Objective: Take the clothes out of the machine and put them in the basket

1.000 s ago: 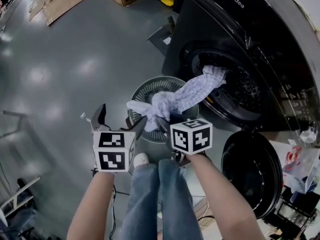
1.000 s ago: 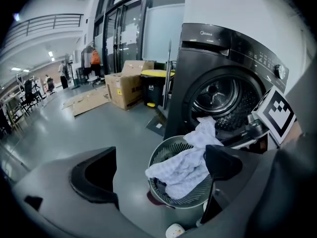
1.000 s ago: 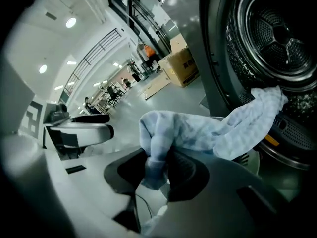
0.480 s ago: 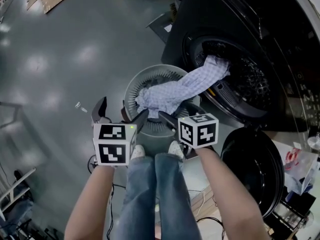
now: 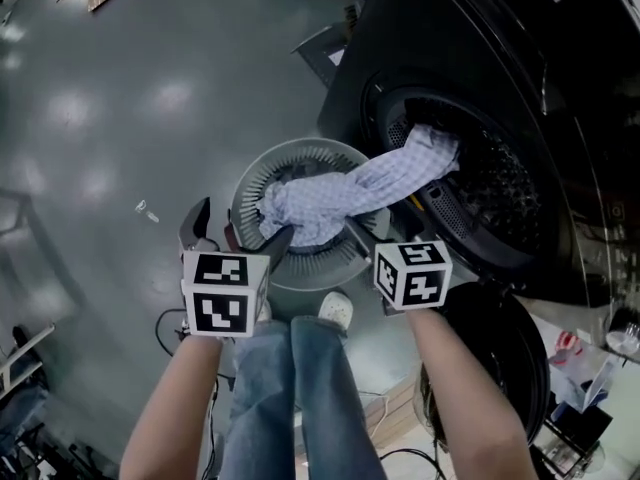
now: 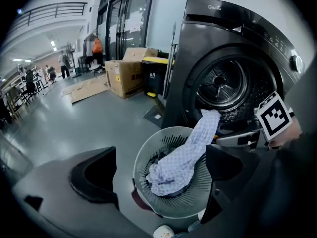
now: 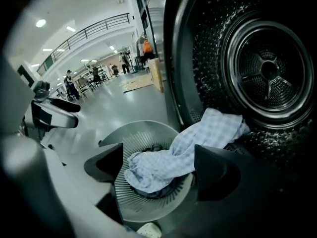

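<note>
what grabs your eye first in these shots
A pale checked cloth trails from the dark washer's open drum down into the round slatted basket on the floor in front of it. The washer's round door stands swung open at the head view's lower right.

The cloth (image 5: 350, 193) is showing a fine pale-blue-and-white check. The basket (image 5: 247, 183) is looking light grey, ribbed with thin slats. The machine (image 5: 480, 58) is gleaming black, its drum dotted with holes. The floor (image 5: 110, 118) is shining grey. The left hand-held gripper (image 6: 158, 172) is wearing black jaws and a white cube with black square markers. The jeans (image 5: 290, 398) are showing blue.
</note>
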Demonstrator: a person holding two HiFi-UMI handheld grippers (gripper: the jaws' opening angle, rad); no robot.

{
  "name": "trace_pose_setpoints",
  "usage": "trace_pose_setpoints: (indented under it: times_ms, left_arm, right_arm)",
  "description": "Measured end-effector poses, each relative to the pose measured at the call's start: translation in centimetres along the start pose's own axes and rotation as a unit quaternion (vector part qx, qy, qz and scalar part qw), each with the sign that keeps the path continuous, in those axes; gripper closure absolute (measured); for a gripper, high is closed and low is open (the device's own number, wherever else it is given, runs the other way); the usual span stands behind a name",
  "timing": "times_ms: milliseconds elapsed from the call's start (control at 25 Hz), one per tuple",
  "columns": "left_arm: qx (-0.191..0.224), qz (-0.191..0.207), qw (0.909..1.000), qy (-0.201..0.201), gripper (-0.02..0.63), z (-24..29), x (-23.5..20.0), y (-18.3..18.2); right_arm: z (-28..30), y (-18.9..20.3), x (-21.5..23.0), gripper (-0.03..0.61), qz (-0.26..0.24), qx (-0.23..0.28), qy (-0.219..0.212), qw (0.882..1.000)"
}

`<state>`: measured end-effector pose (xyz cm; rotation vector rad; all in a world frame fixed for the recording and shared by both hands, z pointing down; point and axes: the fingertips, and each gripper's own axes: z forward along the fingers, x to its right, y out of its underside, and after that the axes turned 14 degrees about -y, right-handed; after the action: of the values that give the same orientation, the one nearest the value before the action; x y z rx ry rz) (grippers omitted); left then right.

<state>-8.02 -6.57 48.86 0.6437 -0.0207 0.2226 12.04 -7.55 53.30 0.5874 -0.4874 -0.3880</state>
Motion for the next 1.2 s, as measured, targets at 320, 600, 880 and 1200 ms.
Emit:
trace_pose_setpoints:
  times_ms: [320, 600, 880, 1200]
  left_arm:
    - [-0.015, -0.018, 0.9997, -0.011, 0.049, 2.1, 0.3, 0.5]
    - [-0.023, -0.035, 0.999, -0.014, 0.049, 3.7, 0.9, 0.3]
    - [-0.02, -0.031, 0.9992, -0.015, 0.049, 4.7, 0.2, 0.4]
    - [-0.018, -0.056, 0.9978, -0.03, 0.049, 5.2, -0.9, 0.3]
  right_arm:
    - [0.0, -1.1, 8.6, 0.135, -0.055, -0.045, 0.085, 0.994]
    - [0.3, -2.6, 14.0, 0.135, -0.089, -0.082, 0.153, 0.981]
    - [3.1, -1.9, 16.8, 0.137, -0.111, -0.136, 0.153, 0.972]
    - [3.3, -0.4, 17.6, 0.207, -0.078, -0.171, 0.155, 0.97]
